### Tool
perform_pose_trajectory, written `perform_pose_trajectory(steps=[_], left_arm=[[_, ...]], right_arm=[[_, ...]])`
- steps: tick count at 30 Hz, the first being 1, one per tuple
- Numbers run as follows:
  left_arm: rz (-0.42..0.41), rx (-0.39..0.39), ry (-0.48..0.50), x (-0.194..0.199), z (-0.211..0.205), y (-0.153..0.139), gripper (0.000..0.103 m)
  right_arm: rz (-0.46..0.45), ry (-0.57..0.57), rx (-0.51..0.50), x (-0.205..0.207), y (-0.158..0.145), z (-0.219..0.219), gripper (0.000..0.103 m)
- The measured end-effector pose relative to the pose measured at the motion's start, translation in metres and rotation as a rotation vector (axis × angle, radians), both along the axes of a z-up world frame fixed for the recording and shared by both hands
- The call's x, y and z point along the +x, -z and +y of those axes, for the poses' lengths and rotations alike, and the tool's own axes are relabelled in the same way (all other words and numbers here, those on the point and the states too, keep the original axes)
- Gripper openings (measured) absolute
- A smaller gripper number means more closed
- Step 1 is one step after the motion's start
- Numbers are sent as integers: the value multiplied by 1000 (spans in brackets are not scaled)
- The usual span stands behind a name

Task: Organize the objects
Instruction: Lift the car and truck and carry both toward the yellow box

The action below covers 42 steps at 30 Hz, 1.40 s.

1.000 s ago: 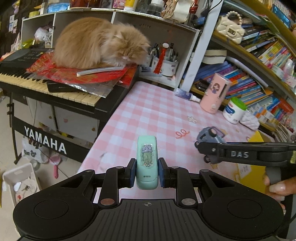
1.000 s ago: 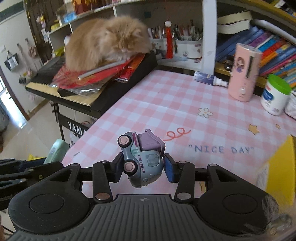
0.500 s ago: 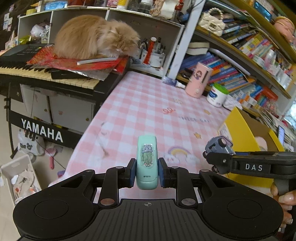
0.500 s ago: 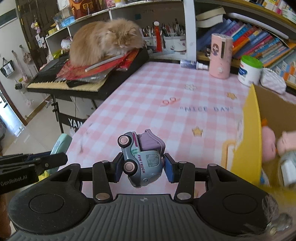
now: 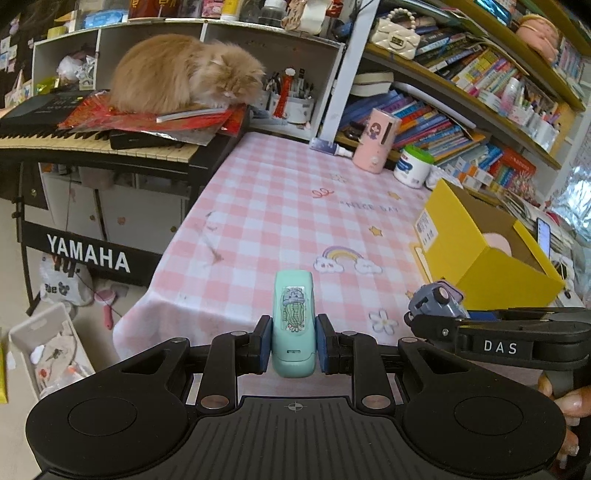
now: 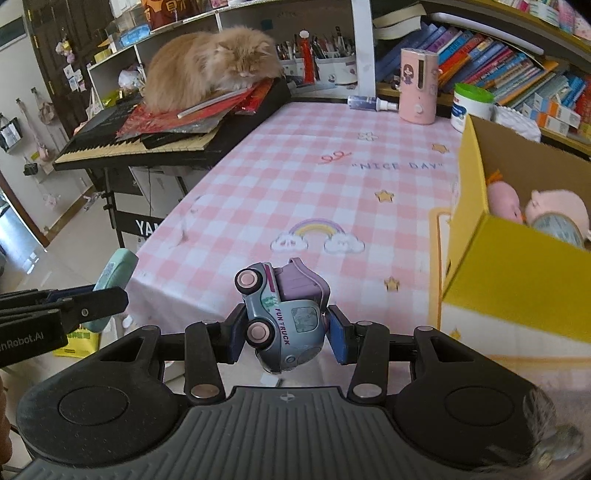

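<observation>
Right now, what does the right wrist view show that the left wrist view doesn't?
Right wrist only: pink plush toys and a round tin inside the yellow box.
Left wrist only: a cream handbag on the upper shelf and a phone behind the box.
Both: the left gripper shut on the mint case, the right gripper shut on the toy truck, and the cat.

Yellow box (image 6: 513,273) cut off at right edge, contents partly hidden, front blurred
</observation>
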<state>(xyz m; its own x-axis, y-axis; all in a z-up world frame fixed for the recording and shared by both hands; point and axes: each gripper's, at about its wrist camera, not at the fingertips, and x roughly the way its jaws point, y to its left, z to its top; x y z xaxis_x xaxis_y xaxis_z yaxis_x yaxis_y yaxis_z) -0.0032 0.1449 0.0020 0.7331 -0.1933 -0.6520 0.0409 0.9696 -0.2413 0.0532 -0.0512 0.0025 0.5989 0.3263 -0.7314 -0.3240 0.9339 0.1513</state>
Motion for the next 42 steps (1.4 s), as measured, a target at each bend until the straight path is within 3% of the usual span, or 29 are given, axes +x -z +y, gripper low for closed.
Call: perform_pose_trajectory(steps=[9,20,37,42], left_arm=[[36,15,95,-20,-20,8,23],[65,20,266,-23,-64,16,23],[81,26,518,-10,-156,20,23],[79,38,551,-5,-174,19,23]], right_arm=[[22,55,6,-44,10,-15,42],[77,213,16,-79,22,-59,42],[123,467,14,-115,28,-143,42],[134,518,26,-117,29,-165,42]])
